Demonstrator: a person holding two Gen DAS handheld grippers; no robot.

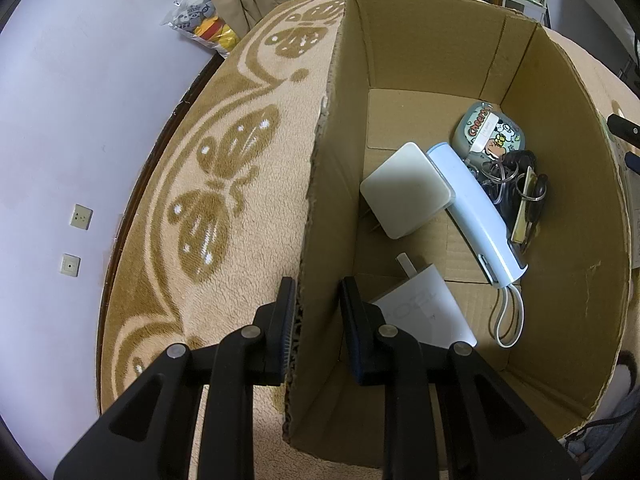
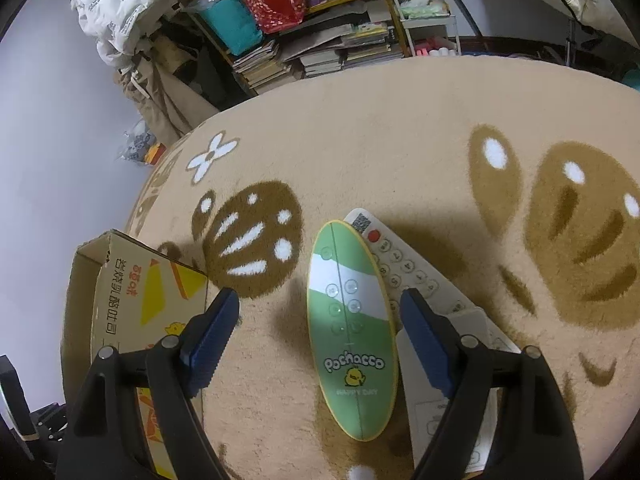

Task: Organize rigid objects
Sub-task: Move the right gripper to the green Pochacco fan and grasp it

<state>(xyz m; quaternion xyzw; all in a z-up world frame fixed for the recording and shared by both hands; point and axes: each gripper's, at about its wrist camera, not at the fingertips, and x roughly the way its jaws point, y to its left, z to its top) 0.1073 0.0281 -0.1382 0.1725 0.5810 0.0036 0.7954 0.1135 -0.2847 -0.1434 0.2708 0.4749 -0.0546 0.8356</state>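
Your left gripper straddles the cardboard box wall, not clamped, while your right gripper hangs spread over the green oval case on the rug, overlapping the white remote, which a careless pinch could drag along

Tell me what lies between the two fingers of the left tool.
In the left wrist view, the cardboard box's side wall stands between the left tool's fingers; the outer finger touches it, the inner one stands apart.
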